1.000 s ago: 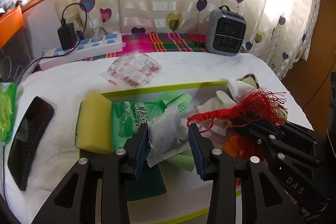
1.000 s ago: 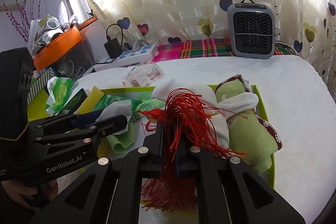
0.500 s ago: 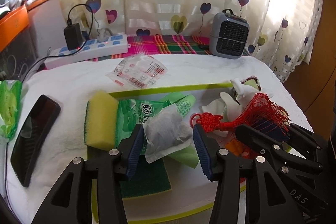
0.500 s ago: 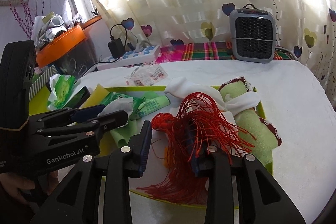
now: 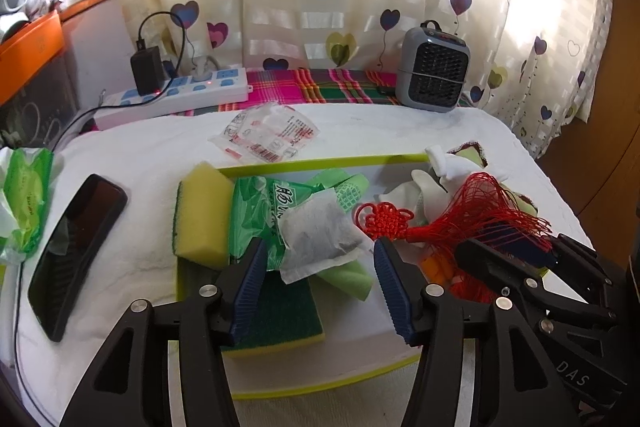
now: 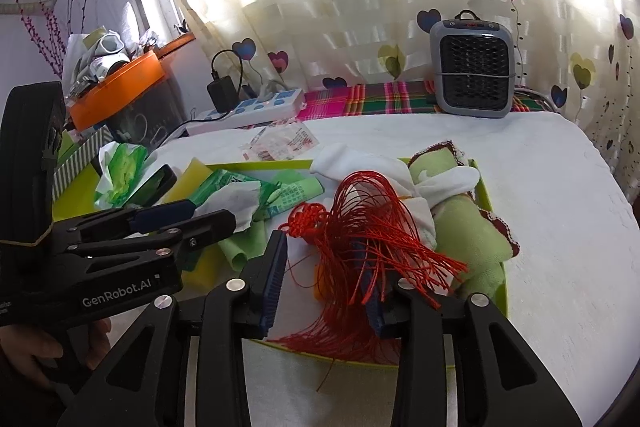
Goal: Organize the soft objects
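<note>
Right wrist view: right gripper (image 6: 326,277) spread, red tassel (image 6: 372,239) seemingly draped over one finger; left gripper (image 5: 320,287) spread.

I see a white cloth-covered surface (image 5: 360,131). Directly on it lie a lime-rimmed tray (image 5: 320,163), a phone (image 5: 76,251) at left, a green wipes pack (image 5: 24,199) beside it, and a clear wrapper (image 5: 264,137) behind the tray.

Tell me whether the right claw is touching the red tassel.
Touching. In the right wrist view the red tassel has its threads draped over the right-hand finger of the open right claw, though the claw is not clamped on it.
</note>
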`<control>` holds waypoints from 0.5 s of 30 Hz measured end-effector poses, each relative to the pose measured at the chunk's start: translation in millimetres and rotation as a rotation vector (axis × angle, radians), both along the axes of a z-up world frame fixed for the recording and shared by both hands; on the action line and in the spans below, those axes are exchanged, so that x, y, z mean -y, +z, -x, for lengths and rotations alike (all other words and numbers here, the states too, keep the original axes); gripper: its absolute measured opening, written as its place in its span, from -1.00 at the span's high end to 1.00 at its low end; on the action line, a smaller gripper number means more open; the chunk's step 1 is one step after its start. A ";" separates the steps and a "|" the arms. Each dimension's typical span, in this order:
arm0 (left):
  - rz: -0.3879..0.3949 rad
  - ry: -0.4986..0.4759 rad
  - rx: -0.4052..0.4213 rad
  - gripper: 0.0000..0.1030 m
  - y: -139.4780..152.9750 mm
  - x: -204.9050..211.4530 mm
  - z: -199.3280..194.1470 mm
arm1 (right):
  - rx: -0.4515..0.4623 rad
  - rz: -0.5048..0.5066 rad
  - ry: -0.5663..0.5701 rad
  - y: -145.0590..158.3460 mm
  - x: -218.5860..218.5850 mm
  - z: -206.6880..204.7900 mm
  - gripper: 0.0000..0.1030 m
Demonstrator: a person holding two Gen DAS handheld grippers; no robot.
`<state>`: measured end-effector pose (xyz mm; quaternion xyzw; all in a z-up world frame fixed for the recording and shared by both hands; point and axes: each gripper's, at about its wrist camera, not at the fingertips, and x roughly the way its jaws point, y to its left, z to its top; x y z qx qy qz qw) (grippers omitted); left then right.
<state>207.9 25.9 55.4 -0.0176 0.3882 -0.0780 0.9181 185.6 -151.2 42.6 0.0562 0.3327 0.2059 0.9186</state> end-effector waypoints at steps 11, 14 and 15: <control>0.000 0.007 0.008 -0.09 5.4 1.7 14.9 | 0.005 0.009 -0.010 2.2 0.8 9.8 0.02; 0.001 0.008 0.012 -0.09 7.1 1.8 21.0 | 0.009 0.012 -0.012 2.3 2.3 15.1 0.01; 0.001 0.008 0.013 -0.09 7.7 1.9 23.0 | 0.011 0.015 -0.015 2.5 2.5 16.9 0.01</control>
